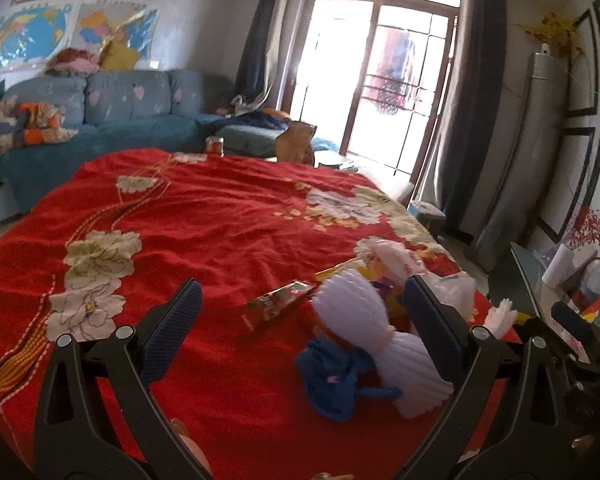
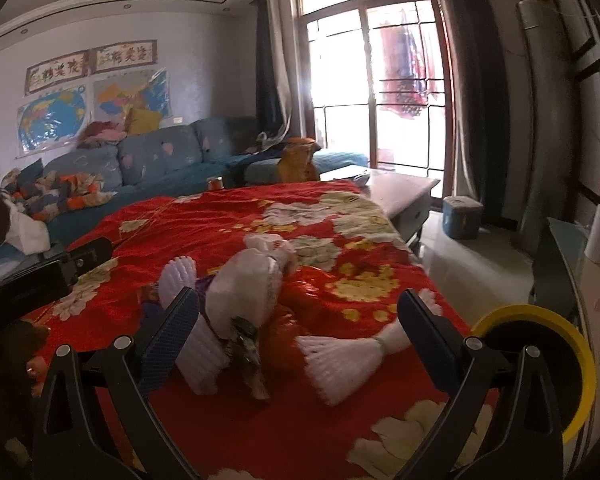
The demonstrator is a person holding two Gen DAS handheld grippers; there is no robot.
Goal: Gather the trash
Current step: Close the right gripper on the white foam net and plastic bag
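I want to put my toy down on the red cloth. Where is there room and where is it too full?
The red cloth is bare across its middle and far end, from the flower print near the sofa to the snack wrapper. It is crowded near both open grippers: white foam nets, a blue rag, a white plastic bag.

Blue floral sofa (image 1: 112,108) under wall maps (image 1: 32,36), bright balcony door (image 1: 376,76), dark curtains (image 1: 472,92).

Blown-out window (image 1: 380,80) glare, fisheye blur
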